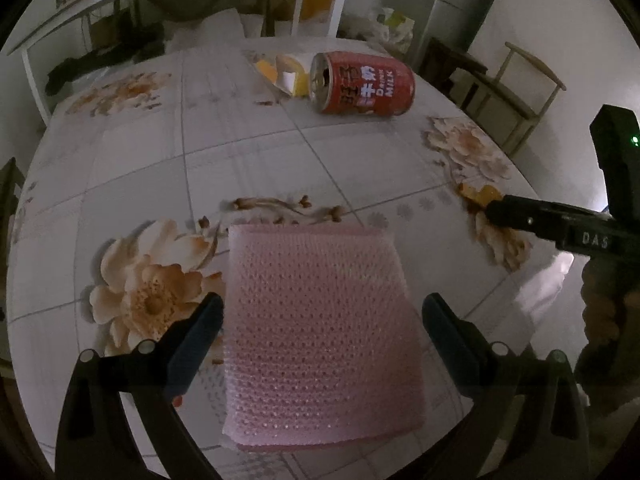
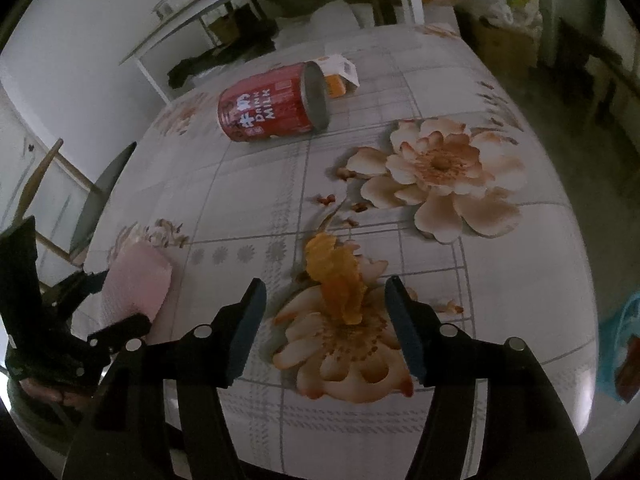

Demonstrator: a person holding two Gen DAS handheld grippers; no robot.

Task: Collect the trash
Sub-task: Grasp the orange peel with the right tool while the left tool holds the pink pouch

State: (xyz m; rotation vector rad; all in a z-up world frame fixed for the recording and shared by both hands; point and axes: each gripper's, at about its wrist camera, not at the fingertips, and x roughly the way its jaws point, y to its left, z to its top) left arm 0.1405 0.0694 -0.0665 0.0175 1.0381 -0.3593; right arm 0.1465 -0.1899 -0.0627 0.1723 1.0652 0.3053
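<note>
Right gripper (image 2: 325, 320) jaws spread, nothing pinched; orange peel scrap (image 2: 338, 280) lies on the floral tablecloth (image 2: 500, 280) between the pads, not touched. Left gripper (image 1: 322, 334) also spread, straddling a pink textured pad (image 1: 320, 320); contact with the fingers can't be judged. Only the right wrist view shows the peel fully; the left wrist view catches just its tip by the right gripper's finger. Red milk can (image 2: 272, 102) lies on its side farther back, a yellow-white carton (image 2: 338, 74) just beyond it.

A red drink can (image 1: 362, 83) is laid on its side near the far edge of the flower-patterned round table (image 1: 160, 184), a small yellow-and-white carton (image 1: 291, 74) just beside it.
</note>
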